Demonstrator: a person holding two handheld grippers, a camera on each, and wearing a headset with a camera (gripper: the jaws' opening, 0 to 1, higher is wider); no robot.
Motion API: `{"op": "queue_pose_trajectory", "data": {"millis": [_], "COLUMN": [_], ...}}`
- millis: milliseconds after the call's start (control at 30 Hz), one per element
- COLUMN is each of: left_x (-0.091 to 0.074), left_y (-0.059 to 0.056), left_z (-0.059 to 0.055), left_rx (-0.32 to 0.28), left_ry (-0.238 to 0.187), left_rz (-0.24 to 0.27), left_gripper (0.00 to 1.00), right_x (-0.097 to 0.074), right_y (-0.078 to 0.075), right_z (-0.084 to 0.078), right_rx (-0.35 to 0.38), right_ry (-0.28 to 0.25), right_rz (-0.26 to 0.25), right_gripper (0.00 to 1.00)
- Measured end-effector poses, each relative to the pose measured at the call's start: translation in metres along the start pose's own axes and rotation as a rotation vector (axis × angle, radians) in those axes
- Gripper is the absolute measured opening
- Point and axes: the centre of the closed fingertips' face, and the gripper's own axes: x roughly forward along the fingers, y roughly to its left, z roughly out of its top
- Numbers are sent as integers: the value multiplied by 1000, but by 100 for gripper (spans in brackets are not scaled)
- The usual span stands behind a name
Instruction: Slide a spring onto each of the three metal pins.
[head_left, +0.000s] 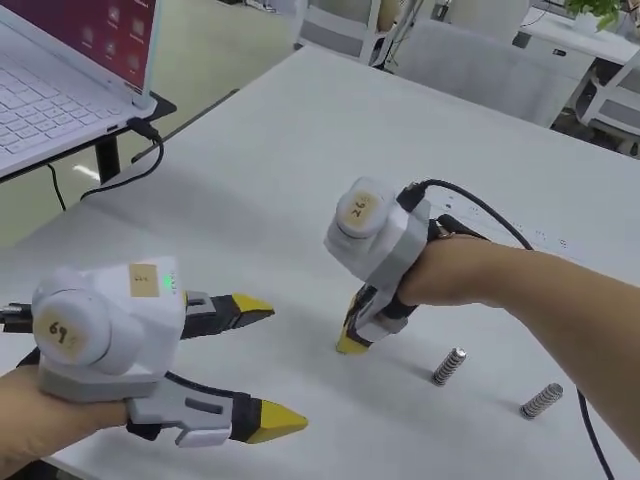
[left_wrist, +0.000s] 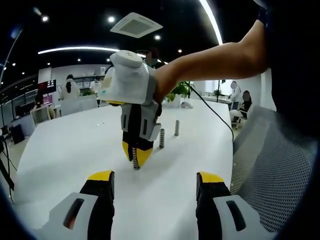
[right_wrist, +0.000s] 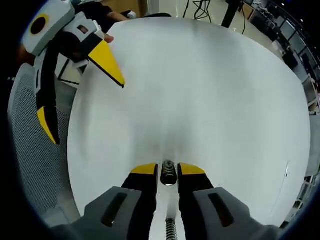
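Right gripper (right_wrist: 169, 169) pinched narrow on a spring (right_wrist: 169, 175), lower end touching the table (head_left: 300, 180). Left gripper (head_left: 285, 363) gaped wide near that spring. Pin inside it: unclear. Skewed push could buckle spring or flick it away.

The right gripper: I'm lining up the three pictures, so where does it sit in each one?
Head view: the right gripper is at centre, tips down on the white table.
Left gripper view: right gripper at centre, pointing down, a spring at its tips.
Right gripper view: right gripper at bottom centre, closed on the spring.
Shared landmark: the open, yellow-tipped left gripper.
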Motion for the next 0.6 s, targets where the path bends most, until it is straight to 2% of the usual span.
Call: {"op": "queue_pose_trajectory", "data": {"millis": [200,600], "left_x": [0,2], "left_y": [0,-1], "left_z": [0,3], "left_rx": [1,4], "left_ry": [3,3], "left_rz": [-1,-7], "left_gripper": [62,63], "right_x": [-4,-19], "right_y": [-1,0], "right_z": [-3,-17], "right_rx": [12,44], "right_ry": [-12,-33], "right_rz": [-4,-28], "right_gripper": [20,23]}}
